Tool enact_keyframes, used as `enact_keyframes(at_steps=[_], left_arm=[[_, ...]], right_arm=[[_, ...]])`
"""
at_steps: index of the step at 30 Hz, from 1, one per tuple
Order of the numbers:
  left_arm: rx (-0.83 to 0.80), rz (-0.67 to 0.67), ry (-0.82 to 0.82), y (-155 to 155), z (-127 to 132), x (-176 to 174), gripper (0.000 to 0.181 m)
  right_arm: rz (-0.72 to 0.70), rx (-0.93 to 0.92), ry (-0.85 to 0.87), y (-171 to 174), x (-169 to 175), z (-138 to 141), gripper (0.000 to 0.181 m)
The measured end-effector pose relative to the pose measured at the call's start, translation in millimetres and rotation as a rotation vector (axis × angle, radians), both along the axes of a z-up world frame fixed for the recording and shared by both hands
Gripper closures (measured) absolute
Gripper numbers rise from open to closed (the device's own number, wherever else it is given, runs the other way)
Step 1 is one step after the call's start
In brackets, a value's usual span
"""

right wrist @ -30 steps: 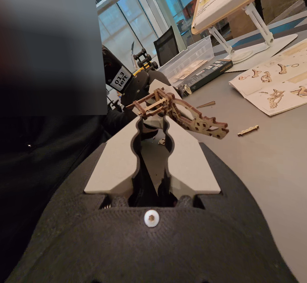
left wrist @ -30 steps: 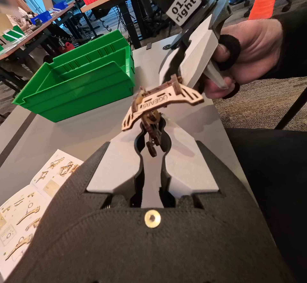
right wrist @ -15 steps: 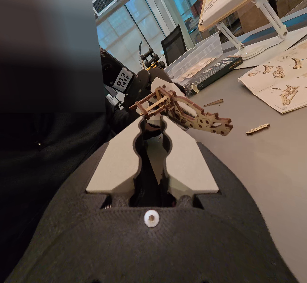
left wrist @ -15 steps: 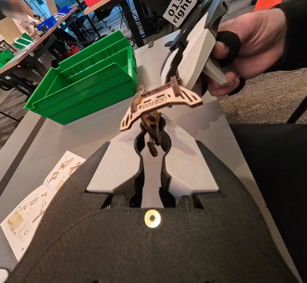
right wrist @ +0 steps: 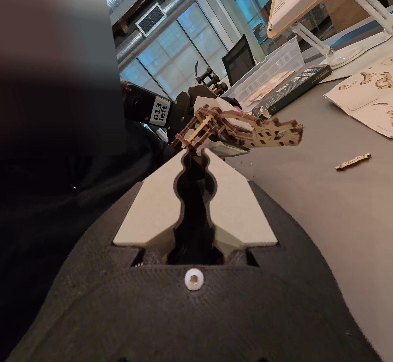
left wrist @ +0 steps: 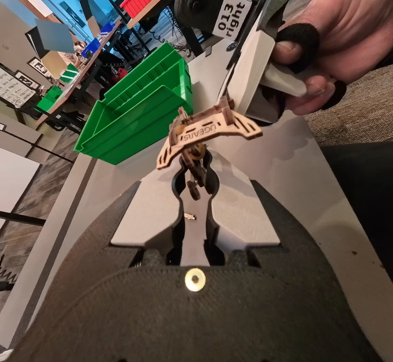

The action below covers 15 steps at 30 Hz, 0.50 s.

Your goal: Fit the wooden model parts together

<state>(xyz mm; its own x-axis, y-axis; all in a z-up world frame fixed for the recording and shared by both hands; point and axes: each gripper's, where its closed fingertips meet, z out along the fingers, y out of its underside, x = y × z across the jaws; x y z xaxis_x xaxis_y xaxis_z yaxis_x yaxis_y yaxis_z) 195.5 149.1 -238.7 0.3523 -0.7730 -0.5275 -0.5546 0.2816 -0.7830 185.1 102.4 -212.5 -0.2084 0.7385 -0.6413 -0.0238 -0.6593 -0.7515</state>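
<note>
1. You hold the wooden model assembly in the air above the grey desk, near its edge on your side, pinned between both grippers.
2. Your left gripper has its fingers pressed together on the dark brown underside parts of the assembly, which hang down into the notch between the tips.
3. Your right gripper is pinched on the small lattice frame end; its tips are nearly closed on a thin tab there.
4. The relation that counts: the assembly's long axis runs crosswise between your two grippers, with the pale notched plate sticking out to the right of your right fingers, towards the middle of the desk. Your right gripper sits at one end, your left under the middle, so any pressing would go along that axis.
5. Against half a second ago, both grips are unchanged; the views have tilted and the assembly sits closer to your right gripper's tips.
6. A loose wooden strip lies on the desk, well apart, near the instruction sheet.
</note>
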Motion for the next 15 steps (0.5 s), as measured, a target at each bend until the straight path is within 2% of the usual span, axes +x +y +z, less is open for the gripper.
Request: enact_keyframes(at_steps=[8, 15], left_arm=[[-0.004, 0.013, -0.004, 3, -4, -2, 0.171], [-0.027, 0.039, -0.001, 8, -11, -5, 0.171]], right_arm=[[-0.046, -0.017, -0.046, 8, -1, -7, 0.158], [-0.185, 0.135, -0.152, 17, -1, -9, 0.155]])
